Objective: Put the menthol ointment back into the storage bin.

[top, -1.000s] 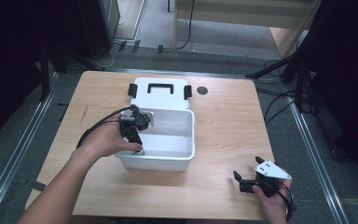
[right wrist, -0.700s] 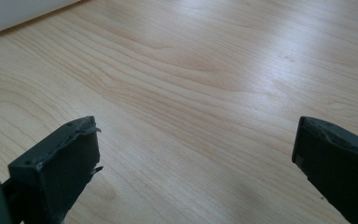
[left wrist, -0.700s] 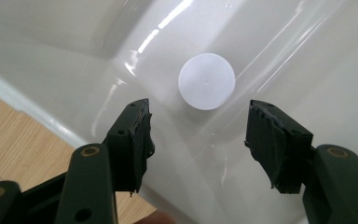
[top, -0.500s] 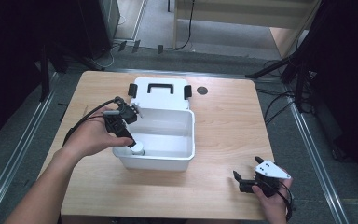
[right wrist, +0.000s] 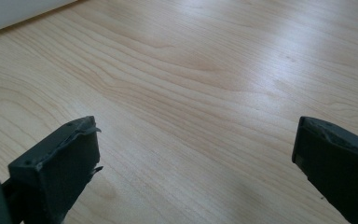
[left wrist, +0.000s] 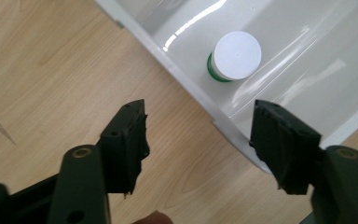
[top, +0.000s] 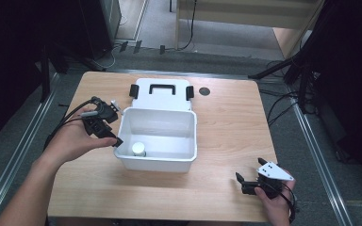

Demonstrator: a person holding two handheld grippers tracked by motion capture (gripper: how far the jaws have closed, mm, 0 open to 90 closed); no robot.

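Bottle (top: pixel 138 149) stands upright inside white bin (top: pixel 188 155), in corner nearest your left gripper (top: pixel 104 123), white cap up, green band under cap. Looks small, rigid, probably light; cap and bin floor glossy, so judge it slippery. Take it around body below cap, not on cap edge. Left gripper hangs just outside bin's wall, jaws spread, empty. Right gripper (top: pixel 252 183) rests well away from bin, jaws spread, nothing between them.

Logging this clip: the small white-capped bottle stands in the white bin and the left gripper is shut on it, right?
No. The left gripper is open beside the white bin, off the bottle, as the left gripper view shows. The bottle does stand in the bin.
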